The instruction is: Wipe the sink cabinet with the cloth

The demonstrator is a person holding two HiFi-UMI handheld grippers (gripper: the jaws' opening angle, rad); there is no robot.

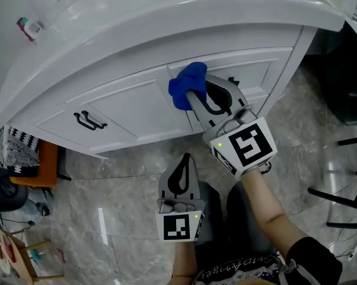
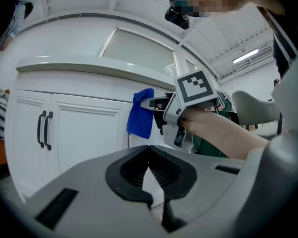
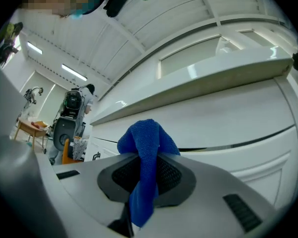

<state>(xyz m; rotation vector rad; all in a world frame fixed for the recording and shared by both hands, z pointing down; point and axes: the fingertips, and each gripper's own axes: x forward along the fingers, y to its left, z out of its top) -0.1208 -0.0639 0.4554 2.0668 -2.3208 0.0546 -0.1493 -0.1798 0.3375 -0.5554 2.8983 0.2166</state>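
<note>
Toward the left of the sink cabinet (image 1: 137, 108) a pair of dark door handles (image 1: 88, 120) is showing, and low in front of the cabinet, clear of its panels, the left gripper (image 1: 185, 159) is being held idle with its jaws brought together on nothing. Further right, the blue cloth (image 1: 186, 85) is being pinched tight in the right gripper (image 1: 194, 97) and, as far as can be told, pressed against the cabinet front just under the countertop lip — so the wiping step is judged to be in hand. Next, a sideways sweep across the door panels is being called for, with even pressure so the cloth is not dragged out of the jaws.
</note>
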